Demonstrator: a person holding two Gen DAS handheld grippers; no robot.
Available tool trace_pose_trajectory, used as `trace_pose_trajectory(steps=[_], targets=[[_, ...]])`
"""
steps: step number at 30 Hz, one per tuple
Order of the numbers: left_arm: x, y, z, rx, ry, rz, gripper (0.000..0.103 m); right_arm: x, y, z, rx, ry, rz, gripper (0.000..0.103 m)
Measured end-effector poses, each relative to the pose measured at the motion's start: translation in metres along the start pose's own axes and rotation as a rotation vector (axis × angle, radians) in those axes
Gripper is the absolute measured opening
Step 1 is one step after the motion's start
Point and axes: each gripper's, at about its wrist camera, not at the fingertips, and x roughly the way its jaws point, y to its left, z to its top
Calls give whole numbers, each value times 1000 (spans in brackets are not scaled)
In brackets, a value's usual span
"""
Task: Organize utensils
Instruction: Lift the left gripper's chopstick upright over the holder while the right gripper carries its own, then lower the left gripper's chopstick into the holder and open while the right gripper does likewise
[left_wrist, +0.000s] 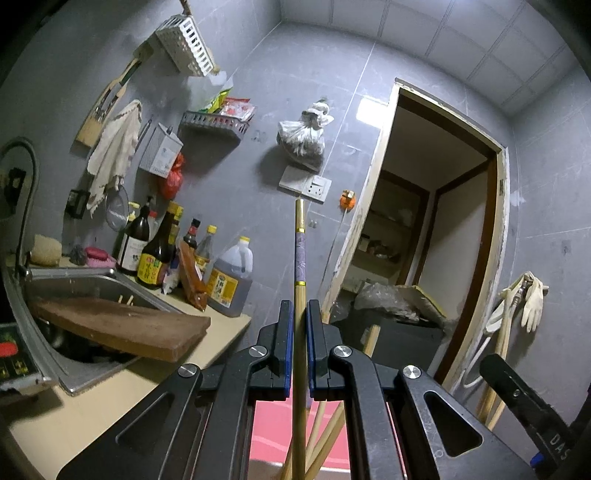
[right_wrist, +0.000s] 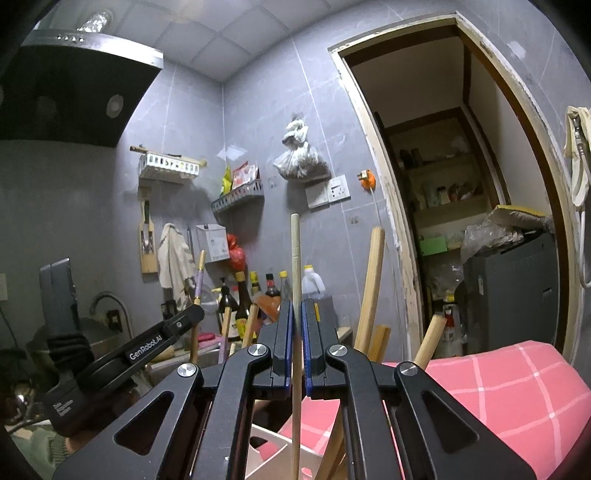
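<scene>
The left gripper (left_wrist: 298, 306) was clenched on a purple-banded chopstick (left_wrist: 300, 254), held upright between its jaws, and the right gripper (right_wrist: 297, 306) was clamped the same way on a plain pale chopstick (right_wrist: 295, 258). Both sticks stood over a white holder (right_wrist: 273, 454), its compartments showing just below the right jaws, beside a pink checked cloth (right_wrist: 498, 391). Several wooden-handled utensils (right_wrist: 373, 288) were already standing in there, so part of the sorting looked done. Neither chopstick had been let go yet; my read was that they were on the way in, with the drop and release left. Whether their lower tips had reached a compartment, I couldn't tell.
</scene>
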Motion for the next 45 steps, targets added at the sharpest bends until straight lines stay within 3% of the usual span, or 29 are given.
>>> trace_pose_trajectory(steps=[28, 45], targets=[[-17, -7, -47, 55, 119, -24, 5, 9, 6, -30, -39, 126, -25, 3], [-26, -5, -53, 38, 177, -50, 7, 4, 8, -34, -70, 162, -40, 6]])
